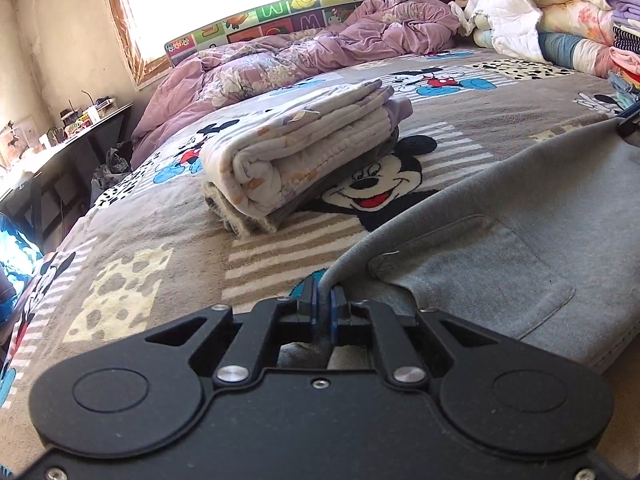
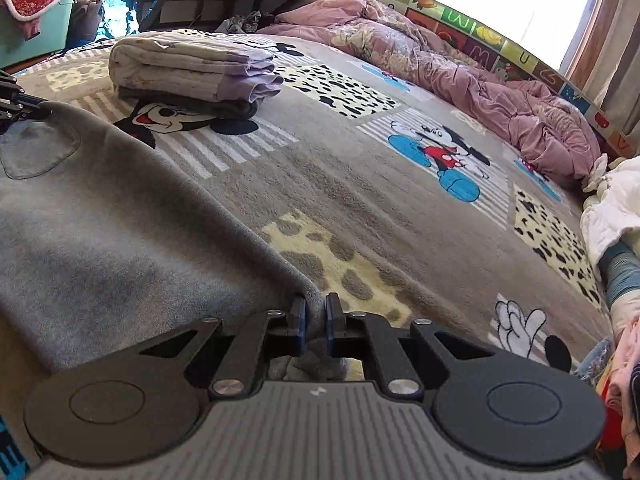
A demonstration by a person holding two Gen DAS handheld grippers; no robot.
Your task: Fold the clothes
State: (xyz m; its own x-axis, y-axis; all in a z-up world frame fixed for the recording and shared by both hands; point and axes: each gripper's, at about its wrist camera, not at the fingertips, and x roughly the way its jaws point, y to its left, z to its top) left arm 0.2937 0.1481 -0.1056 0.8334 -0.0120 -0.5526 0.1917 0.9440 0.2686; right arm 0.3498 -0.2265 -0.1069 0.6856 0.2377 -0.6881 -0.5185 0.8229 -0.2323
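Note:
A grey fleece garment (image 1: 500, 240) with a patch pocket lies spread on the cartoon-print bed cover (image 1: 160, 248). My left gripper (image 1: 323, 300) is shut on one corner of the garment's edge. My right gripper (image 2: 315, 314) is shut on the other corner of that same edge, with the grey garment (image 2: 100, 232) stretched away to the left. In the left wrist view the right gripper (image 1: 630, 120) shows at the far right edge; in the right wrist view the left gripper (image 2: 16, 106) shows at the far left. A folded white and lilac stack (image 1: 296, 152) rests on the bed beyond.
A crumpled purple duvet (image 1: 320, 52) lies along the alphabet-print headboard (image 1: 280, 12). Piled quilts and clothes (image 1: 560, 12) stand at the bed's right side. A dark desk (image 1: 60, 152) with clutter sits left of the bed. The folded stack (image 2: 192, 72) is at upper left in the right wrist view.

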